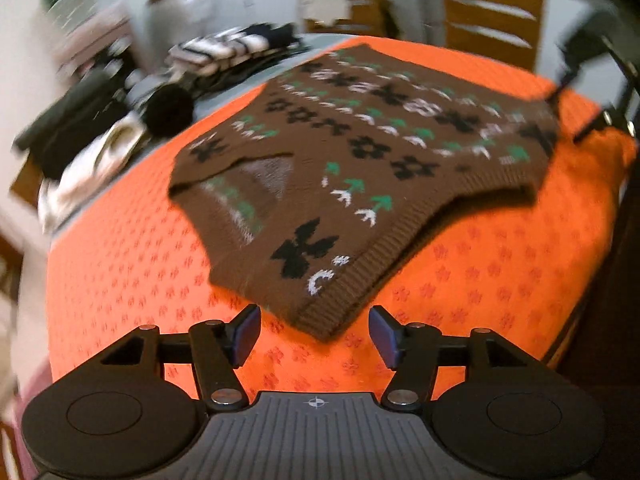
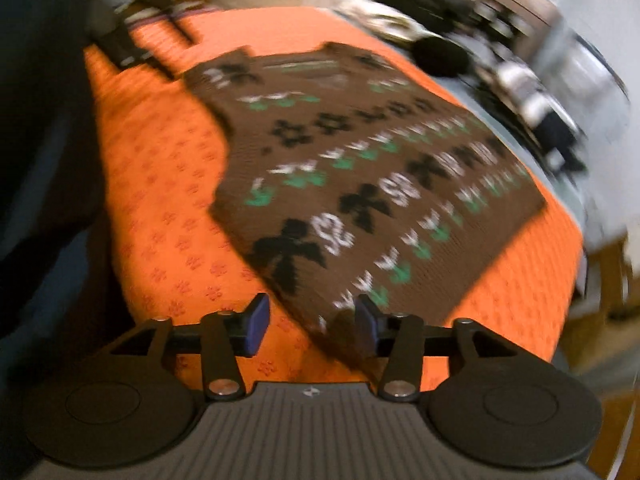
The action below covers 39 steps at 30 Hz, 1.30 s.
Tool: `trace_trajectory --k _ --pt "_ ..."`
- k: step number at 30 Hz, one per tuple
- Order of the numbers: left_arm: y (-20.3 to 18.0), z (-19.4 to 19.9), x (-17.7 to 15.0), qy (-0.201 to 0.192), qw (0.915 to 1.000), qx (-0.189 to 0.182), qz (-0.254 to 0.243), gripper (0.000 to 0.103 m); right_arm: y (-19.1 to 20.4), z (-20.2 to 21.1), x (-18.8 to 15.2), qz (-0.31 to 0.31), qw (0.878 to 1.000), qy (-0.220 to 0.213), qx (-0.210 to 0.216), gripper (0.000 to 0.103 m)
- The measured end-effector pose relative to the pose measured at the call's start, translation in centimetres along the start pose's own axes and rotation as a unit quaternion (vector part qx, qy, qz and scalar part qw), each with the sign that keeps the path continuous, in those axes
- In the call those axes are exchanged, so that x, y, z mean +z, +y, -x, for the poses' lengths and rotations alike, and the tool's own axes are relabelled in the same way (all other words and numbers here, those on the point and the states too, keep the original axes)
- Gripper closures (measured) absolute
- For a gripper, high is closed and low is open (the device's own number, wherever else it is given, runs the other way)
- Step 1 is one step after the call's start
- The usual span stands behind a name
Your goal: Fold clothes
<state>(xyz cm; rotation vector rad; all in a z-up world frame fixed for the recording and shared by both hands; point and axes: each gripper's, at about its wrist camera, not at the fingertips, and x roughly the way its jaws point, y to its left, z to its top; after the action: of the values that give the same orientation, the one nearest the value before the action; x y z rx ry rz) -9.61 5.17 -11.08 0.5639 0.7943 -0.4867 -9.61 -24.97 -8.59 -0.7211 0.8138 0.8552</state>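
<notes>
A brown knitted vest [image 1: 360, 152] with black, white and green patterns lies flat on an orange cloth [image 1: 132, 264]. My left gripper [image 1: 314, 334] is open, its jaws wide on either side of the vest's near shoulder corner, just above the cloth. In the right wrist view the vest [image 2: 360, 184] stretches away from me. My right gripper [image 2: 312, 326] is open over the vest's near hem corner, its right finger [image 2: 366, 322] over the knit. The right gripper also shows far right in the left wrist view [image 1: 592, 92].
A pile of dark and striped clothes [image 1: 224, 56] and a black pompom [image 1: 170, 110] lie beyond the cloth at the left. Wooden chairs [image 1: 492, 16] stand behind the table. The person's dark clothing [image 2: 36, 120] fills the left of the right wrist view.
</notes>
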Motion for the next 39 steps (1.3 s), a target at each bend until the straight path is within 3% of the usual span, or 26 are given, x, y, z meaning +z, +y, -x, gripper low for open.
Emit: trace_trajectory --k 5,8,10,12,14,15,16,18,22,27,33,37,39 --pt "-0.8 -1.5 -0.5 0.000 0.9932 -0.006 -0.116 0.041 1.1 -1.3 0.4 0.094 0.995 0.016 0.014 0.041" --pt "-0.9 -2.1 -0.8 -0.012 0.9864 -0.010 -0.163 0.041 1.6 -2.0 0.6 0.138 0.990 0.025 0.019 0.048" --pt "-0.9 -2.3 -0.8 -0.022 0.9815 -0.016 -0.190 0.041 1.6 -2.2 0.7 0.150 0.988 0.025 0.016 0.067" --pt "-1.0 -2.5 -0.7 -0.029 0.9756 -0.023 -0.216 0.041 1.1 -2.3 1.0 0.147 0.989 0.026 0.017 0.079" --pt "-1.1 -2.6 -0.8 -0.034 0.9684 -0.034 -0.245 0.054 0.5 -2.1 1.2 0.133 0.991 0.025 0.019 0.088" --pt "-1.2 -2.7 -0.7 -0.029 0.9653 -0.051 -0.255 0.081 0.2 -2.0 1.3 0.126 0.991 0.024 0.021 0.090" --pt "-1.2 -2.7 -0.7 -0.026 0.9628 -0.064 -0.261 0.093 0.0 -1.8 1.4 0.122 0.992 0.022 0.021 0.091" --pt "-1.0 -2.3 -0.5 -0.035 0.9660 -0.063 -0.248 0.094 -0.4 -1.3 1.5 0.114 0.993 0.019 0.021 0.091" --pt "0.4 -1.1 0.2 -0.037 0.9806 -0.074 -0.178 0.096 -1.0 0.1 1.8 0.103 0.994 0.011 0.022 0.092" --pt "2.3 0.2 1.3 -0.025 0.9887 -0.112 -0.097 0.098 -2.0 2.5 2.3 0.076 0.996 0.009 0.037 0.093" --pt "4.7 0.7 2.6 -0.020 0.9894 -0.144 0.000 0.097 -3.6 4.2 2.4 0.036 0.996 0.020 0.074 0.093" --pt "6.2 0.9 3.5 -0.018 0.9846 -0.162 0.062 0.097 -5.2 3.7 3.2 0.044 0.999 0.007 0.031 0.092" --pt "7.1 0.2 4.4 -0.020 0.9850 -0.155 0.074 0.097 -6.5 3.1 3.9 0.048 0.999 0.002 0.012 0.093"
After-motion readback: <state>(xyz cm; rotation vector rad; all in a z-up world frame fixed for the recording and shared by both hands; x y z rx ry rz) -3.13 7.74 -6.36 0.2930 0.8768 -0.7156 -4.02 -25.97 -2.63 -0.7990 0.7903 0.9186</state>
